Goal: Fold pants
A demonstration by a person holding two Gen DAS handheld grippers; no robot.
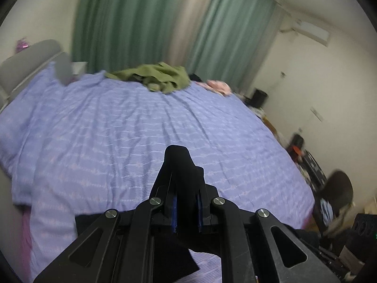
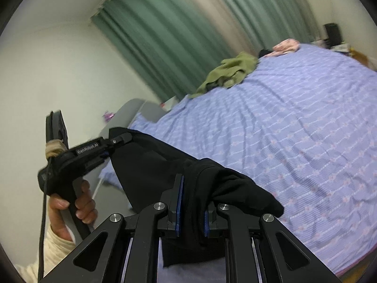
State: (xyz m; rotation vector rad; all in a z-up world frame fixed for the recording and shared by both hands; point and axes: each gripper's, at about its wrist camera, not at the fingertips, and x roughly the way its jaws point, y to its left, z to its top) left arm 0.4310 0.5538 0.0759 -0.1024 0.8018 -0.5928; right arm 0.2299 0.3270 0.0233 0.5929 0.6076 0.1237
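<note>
Your right tongs (image 2: 190,202) clamp a bunched fold of the black pants (image 2: 165,162), soft matte knit draping over the blue pads. Your left tongs (image 1: 186,188) pinch another edge of the same pants, so the cloth hangs stretched between them above the bed (image 2: 294,129). White lettering on the left tool's side reads "GenRobot.AI". Beyond lies the rumpled lilac bedspread with pale woven stripes, then a crumpled olive garment (image 1: 157,76), a pink one (image 1: 218,86), and pleated green curtains (image 1: 132,18).

Pants (image 2: 165,162) hang between both tongs above the bed (image 2: 294,141).
</note>
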